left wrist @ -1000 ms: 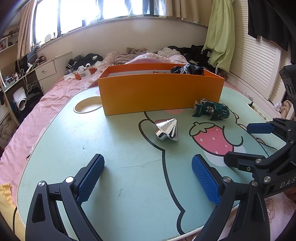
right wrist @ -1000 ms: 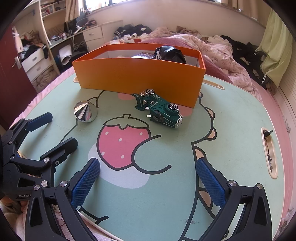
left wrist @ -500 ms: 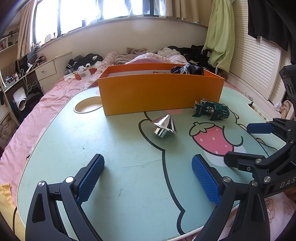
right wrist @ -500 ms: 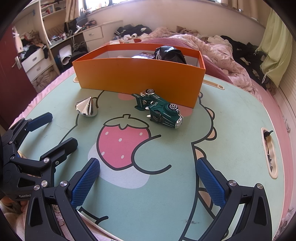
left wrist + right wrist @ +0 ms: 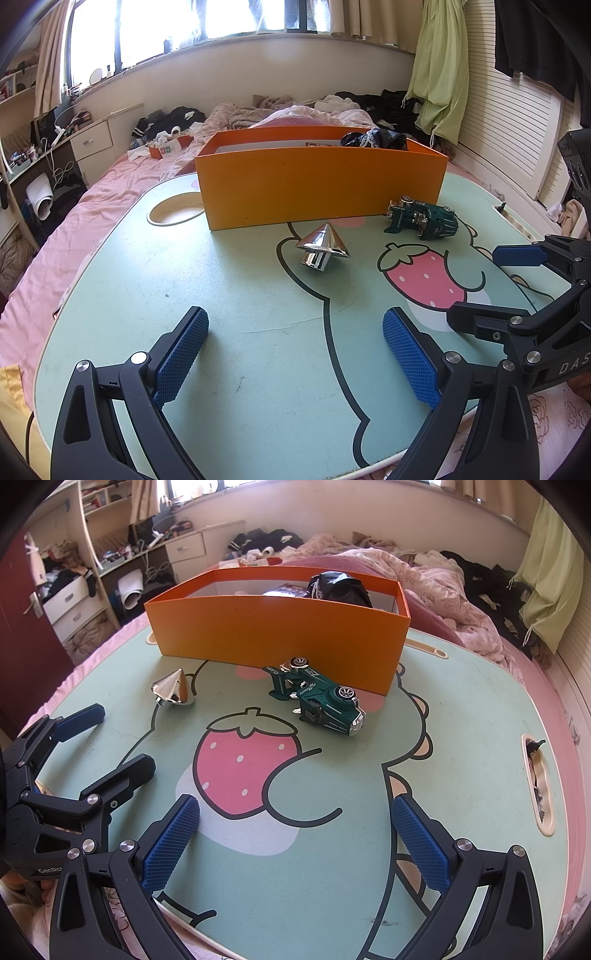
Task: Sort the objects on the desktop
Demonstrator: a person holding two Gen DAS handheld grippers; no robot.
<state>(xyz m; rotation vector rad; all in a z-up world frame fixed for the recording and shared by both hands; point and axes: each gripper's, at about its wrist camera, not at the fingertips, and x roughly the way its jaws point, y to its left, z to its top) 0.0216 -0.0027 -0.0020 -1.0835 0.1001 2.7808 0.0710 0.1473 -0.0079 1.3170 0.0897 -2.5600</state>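
A chrome cone-shaped top point(image 5: 322, 248) lies tipped on the green cartoon table point(image 5: 229, 295), in front of the orange box point(image 5: 321, 184); it also shows in the right wrist view point(image 5: 173, 687). A green toy car point(image 5: 421, 218) lies on its side near the box's right end, and in the right wrist view point(image 5: 317, 698). My left gripper point(image 5: 295, 350) is open and empty, well short of the top. My right gripper point(image 5: 295, 838) is open and empty over the strawberry print, short of the car. The orange box point(image 5: 277, 627) holds a black bundle point(image 5: 340, 587).
A round cup recess point(image 5: 175, 214) sits left of the box. A slot recess point(image 5: 537, 782) lies at the table's right edge. The table rests on a pink bed with clothes behind. Each gripper shows at the other view's side edge.
The chrome top has rolled and tipped, its point swinging from right to up and away. Both grippers and the toy car have stayed still.
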